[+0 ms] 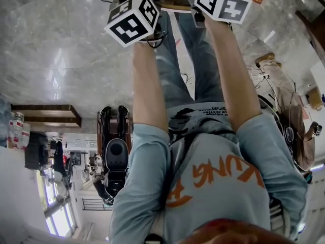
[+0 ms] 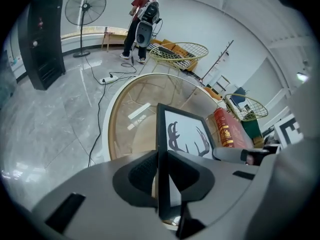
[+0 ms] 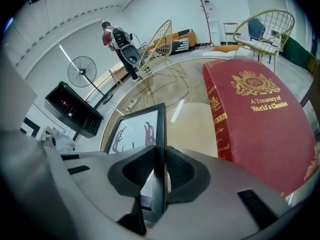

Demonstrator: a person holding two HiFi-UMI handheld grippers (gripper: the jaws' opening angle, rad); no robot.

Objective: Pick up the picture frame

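A black picture frame [image 2: 185, 131] with an antler print stands on edge on a round glass table [image 2: 125, 114]. My left gripper [image 2: 162, 171] is shut on the frame's left edge, pads pressed to both sides. In the right gripper view the same picture frame [image 3: 135, 131] shows its other edge, and my right gripper [image 3: 160, 171] is shut on it. The head view shows only the two marker cubes, left [image 1: 133, 18] and right [image 1: 223, 1], on outstretched arms. The jaws and the frame are hidden there.
A thick red book [image 3: 260, 114] lies on the glass table [image 3: 200, 109] just right of the frame. Wire chairs [image 3: 265, 29] stand round the table. Farther off are a floor fan [image 2: 85, 6], a black cabinet [image 2: 45, 41], a floor cable and a person [image 2: 142, 21].
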